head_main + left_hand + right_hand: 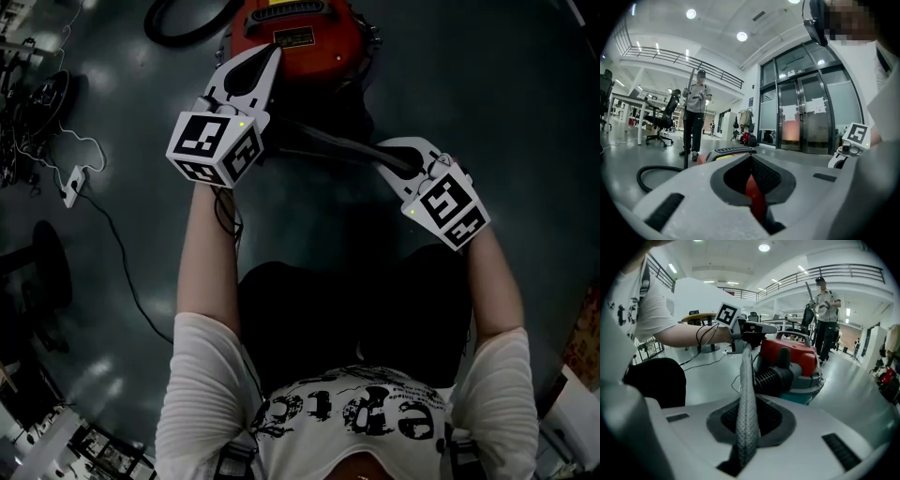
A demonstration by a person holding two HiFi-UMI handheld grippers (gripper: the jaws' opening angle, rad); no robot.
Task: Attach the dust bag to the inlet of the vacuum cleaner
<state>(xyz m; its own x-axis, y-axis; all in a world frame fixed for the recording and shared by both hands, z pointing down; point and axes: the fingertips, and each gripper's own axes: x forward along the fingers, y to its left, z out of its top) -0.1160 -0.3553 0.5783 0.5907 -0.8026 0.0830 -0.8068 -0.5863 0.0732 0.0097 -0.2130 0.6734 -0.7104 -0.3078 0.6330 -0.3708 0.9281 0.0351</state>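
This is a big open-plan office or lab hall, not a home: a railed mezzanine (679, 58) runs under a high ceiling with round downlights (742, 36), and tall glass doors (806, 117) close off one side. Desks (626, 101) and a wheeled office chair (663, 117) stand on a polished grey floor (525, 103), where cables (122, 272) and a power strip (72, 183) lie loose, and another person (696, 117) stands further off

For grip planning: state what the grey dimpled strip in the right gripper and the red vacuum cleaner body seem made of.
Grey dimpled strip: probably non-woven fabric, matte; fine embossed dots, thin flexible fold.
Red vacuum cleaner body: likely moulded plastic, semi-gloss; smooth rounded shell.
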